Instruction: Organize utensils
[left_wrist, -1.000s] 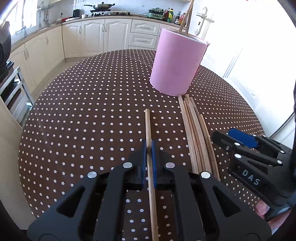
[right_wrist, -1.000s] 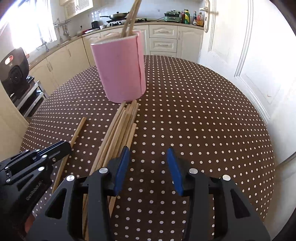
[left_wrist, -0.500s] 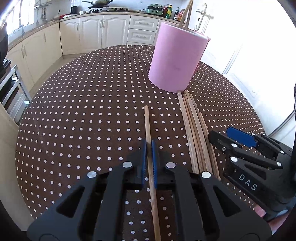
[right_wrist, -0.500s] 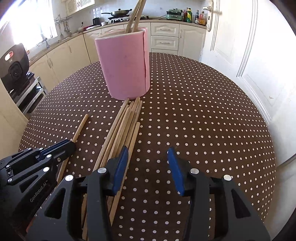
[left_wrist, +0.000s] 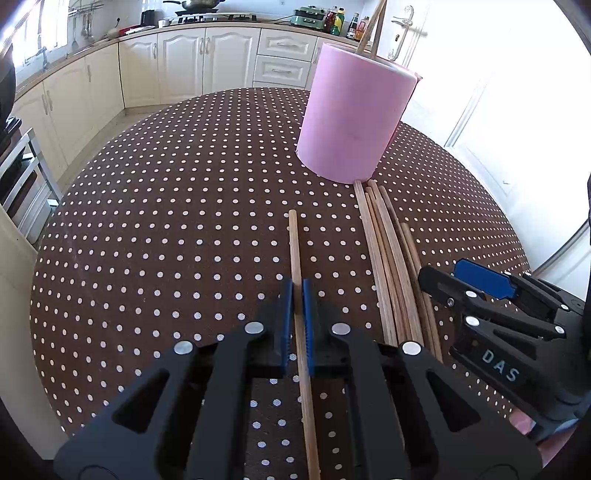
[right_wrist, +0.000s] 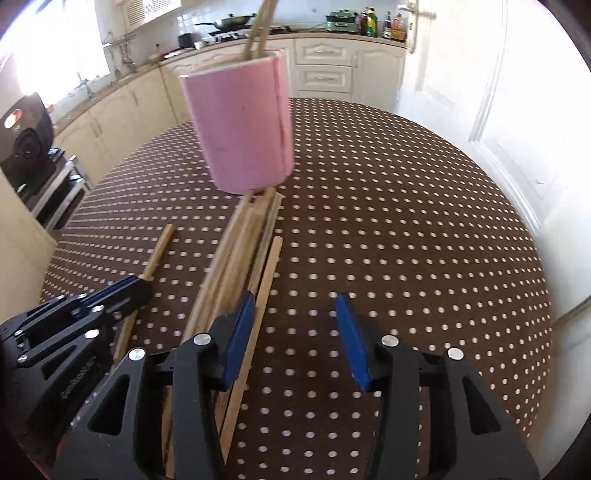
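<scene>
My left gripper (left_wrist: 297, 291) is shut on a single wooden chopstick (left_wrist: 294, 243), which points away from me toward the pink cylindrical holder (left_wrist: 351, 122). The holder stands on the dotted brown table (left_wrist: 166, 221) with two sticks in it. A bundle of several chopsticks (left_wrist: 388, 258) lies on the table to the right, its far ends touching the holder's base. My right gripper (right_wrist: 295, 325) is open and empty, low over the table, its left finger beside the bundle (right_wrist: 236, 258). The held chopstick also shows in the right wrist view (right_wrist: 159, 251).
The round table's edge curves close on the left and right. Cream kitchen cabinets (left_wrist: 184, 62) stand beyond the table, and a white door (right_wrist: 480, 92) on the right. A black appliance (right_wrist: 26, 136) sits on a rack at the left.
Both grippers have moved a little, so the pink holder sits slightly differently in view. The left gripper stays shut on the chopstick. The right gripper stays open.
</scene>
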